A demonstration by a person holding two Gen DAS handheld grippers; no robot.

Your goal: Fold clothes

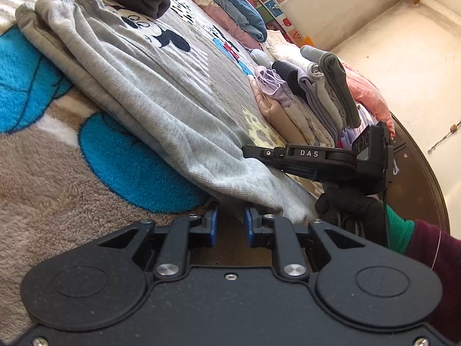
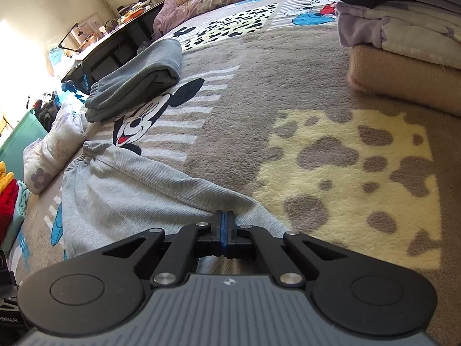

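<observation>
Lying lengthwise on the cartoon blanket (image 2: 288, 86), the light grey garment (image 1: 149, 92) was already doubled into a long strip, its elastic end far from the grippers and its near hem right at them. The right gripper (image 2: 224, 225) had its jaws pressed together on that hem, a fold of ribbed cloth pinched between the blue pads. The left gripper (image 1: 230, 225) sat at the same hem, just beside the right one, with its jaws parted by a narrow gap; the edge of the garment lay at or just over that gap, and whether any cloth was actually inside could not be told.

Beyond the garment, a folded dark grey piece (image 2: 135, 86) rested on the blanket, and to the right of the garment stood a stack (image 1: 311, 101) of finished laundry.

By my judgement, the next move was lifting the hem and carrying it toward the elastic end. The main risk was an uneven lift: if the left jaws closed on nothing or caught only the top layer, one corner would drag and the strip would skew or open up. Fleece under the cloth could also get pinched along with it, pulling the blanket. A wide swing near the stack might topple it.
</observation>
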